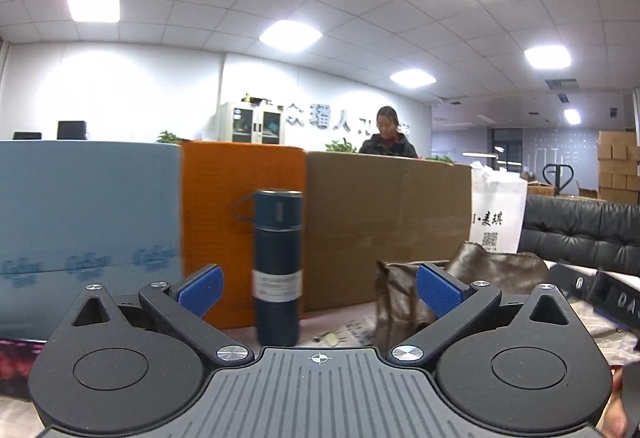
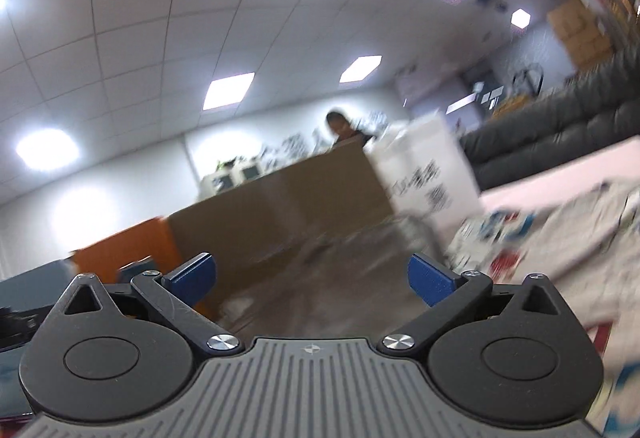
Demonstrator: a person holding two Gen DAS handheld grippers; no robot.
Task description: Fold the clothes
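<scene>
My left gripper stands wide open, its blue pads apart and holding nothing. A brown garment lies bunched on the table behind the right pad, apart from it. My right gripper is also wide open and empty. Ahead of it, in the blurred right wrist view, a brown cloth spreads over the table between and beyond the fingers; whether it touches them I cannot tell. Both grippers point level across the table.
A dark blue flask stands upright just ahead of the left gripper. Blue, orange and brown cardboard panels wall the table's far side. A white paper bag, black sofa, printed papers lie right. A person stands behind.
</scene>
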